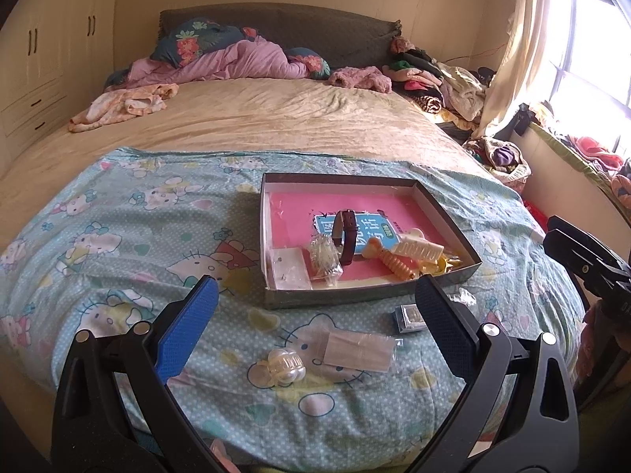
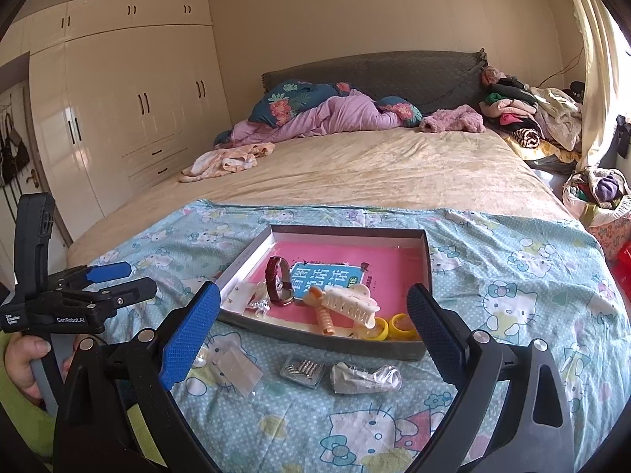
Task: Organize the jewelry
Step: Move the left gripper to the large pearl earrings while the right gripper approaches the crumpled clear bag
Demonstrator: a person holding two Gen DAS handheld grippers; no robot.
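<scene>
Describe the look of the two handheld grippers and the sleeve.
Both grippers, left and right, have black frames, silver pivot bolts and textured blue fingers. In the right view, the left one carries white "GenRobot.AI" lettering; the sleeve is lime green.

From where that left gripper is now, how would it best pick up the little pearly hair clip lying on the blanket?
Grip the pearly hair clip across its rounded, ribbed body, coming straight down from above. It lies flat on the Hello Kitty blanket, apart from the clear plastic packet beside it, so there is likely room for a finger on each side. The left gripper is already open wide.
</scene>
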